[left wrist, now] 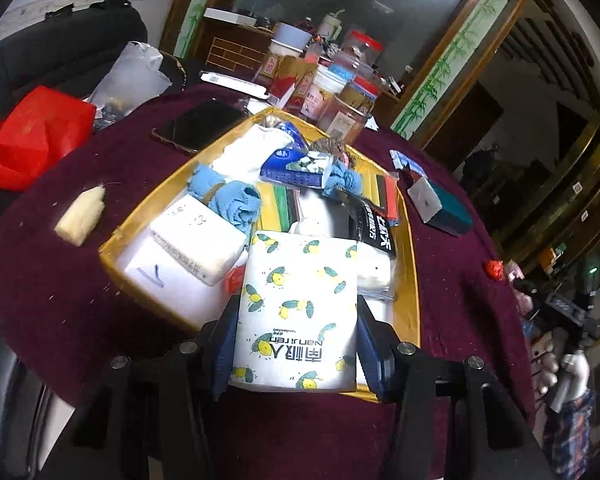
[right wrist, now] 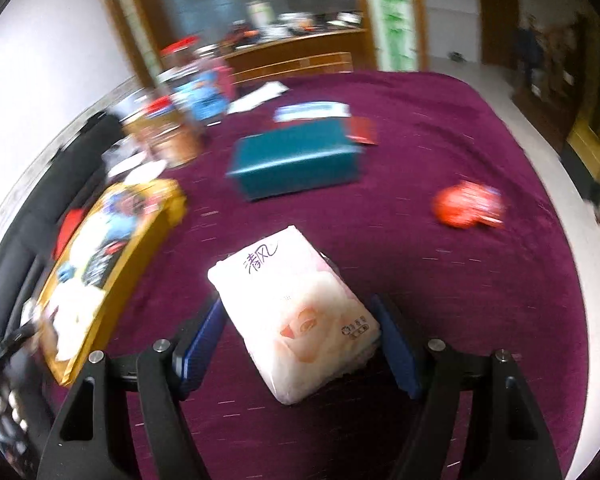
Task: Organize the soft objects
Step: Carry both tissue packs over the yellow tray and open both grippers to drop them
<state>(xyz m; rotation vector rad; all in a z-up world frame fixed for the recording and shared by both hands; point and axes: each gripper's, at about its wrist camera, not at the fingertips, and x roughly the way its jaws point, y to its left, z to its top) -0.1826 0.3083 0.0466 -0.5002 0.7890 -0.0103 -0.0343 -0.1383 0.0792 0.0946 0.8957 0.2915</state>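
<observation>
lemon-print pack pinched in left tool; pink pack between right tool's parted fingers

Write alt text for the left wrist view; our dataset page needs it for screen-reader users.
A lemon-print tissue pack sits between the left gripper jaws, over the near edge of a yellow tray. The tray holds other packs and a blue cloth, on a maroon tablecloth.
</observation>
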